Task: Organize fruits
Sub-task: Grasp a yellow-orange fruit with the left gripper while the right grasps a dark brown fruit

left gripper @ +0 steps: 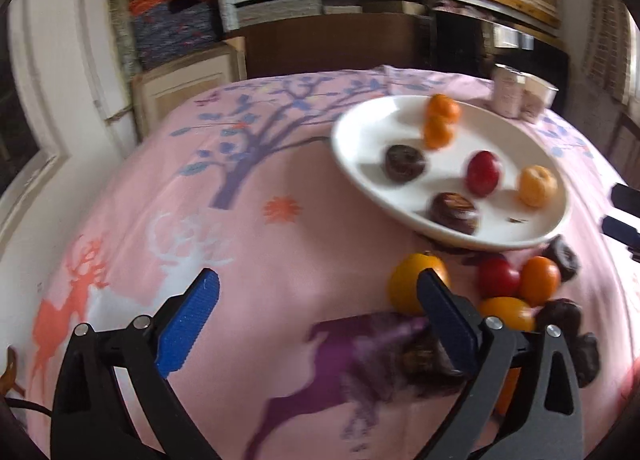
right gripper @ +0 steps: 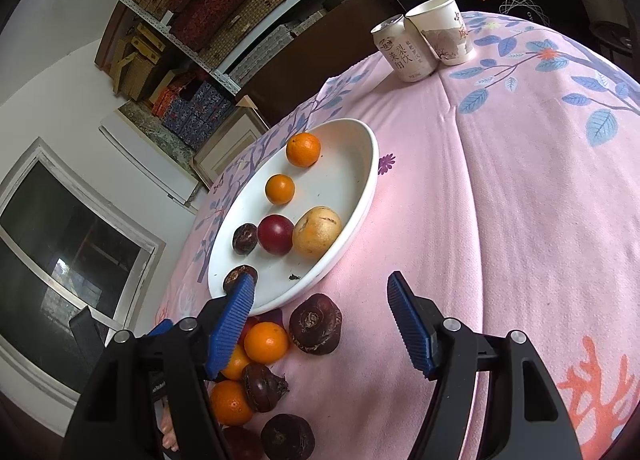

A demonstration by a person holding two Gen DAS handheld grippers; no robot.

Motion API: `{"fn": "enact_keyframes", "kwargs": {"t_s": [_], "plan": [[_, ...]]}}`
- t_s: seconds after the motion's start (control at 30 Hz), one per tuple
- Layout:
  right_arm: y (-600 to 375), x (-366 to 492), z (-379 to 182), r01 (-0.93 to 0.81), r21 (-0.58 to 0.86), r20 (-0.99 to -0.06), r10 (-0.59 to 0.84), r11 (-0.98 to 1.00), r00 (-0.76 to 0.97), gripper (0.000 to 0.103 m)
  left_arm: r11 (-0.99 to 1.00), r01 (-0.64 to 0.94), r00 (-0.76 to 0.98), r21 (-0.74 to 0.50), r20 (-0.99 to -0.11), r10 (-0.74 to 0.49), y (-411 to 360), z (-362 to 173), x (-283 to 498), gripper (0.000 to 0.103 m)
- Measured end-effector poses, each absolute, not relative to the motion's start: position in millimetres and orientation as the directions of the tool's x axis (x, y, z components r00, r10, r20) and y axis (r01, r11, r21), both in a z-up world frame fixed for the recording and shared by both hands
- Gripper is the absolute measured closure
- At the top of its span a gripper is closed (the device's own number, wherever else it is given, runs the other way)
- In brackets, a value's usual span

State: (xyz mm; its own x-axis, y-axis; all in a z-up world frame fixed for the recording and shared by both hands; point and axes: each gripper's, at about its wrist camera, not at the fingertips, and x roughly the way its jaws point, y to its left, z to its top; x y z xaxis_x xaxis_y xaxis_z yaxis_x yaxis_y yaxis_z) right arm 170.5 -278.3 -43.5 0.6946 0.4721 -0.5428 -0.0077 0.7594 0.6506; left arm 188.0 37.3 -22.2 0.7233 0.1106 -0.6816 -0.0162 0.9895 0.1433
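Left view blurred; dark fruit (left gripper: 424, 360) indistinct

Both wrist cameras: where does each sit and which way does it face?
Left wrist: behind the left tongs, open and empty, looking across the pink tablecloth toward the white plate; blurred.
Right wrist: behind the right tongs, open and empty, tilted, facing the plate, can and paper cup.
Shared: plate, loose fruit pile, can, cup, shelves.
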Motion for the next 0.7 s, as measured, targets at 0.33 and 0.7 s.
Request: {"fn": "enact_keyframes", "kwargs": {"t_s": [0.33,0.7], "plan": [[-281,171,-43,-0.012,0.655,-0.538,0.478,0.755,0.695,0.033,0.998,-0.008,0.682,0.064,-0.729,0.052,51,-29,195,0.007],[-279,169,-45,-0.013,0.657,-0.544,0.485,0.754,0.685,0.033,0.996,-0.087,0.618,-0.033,-0.786,0.028,84,-45,185,0.022]]}}
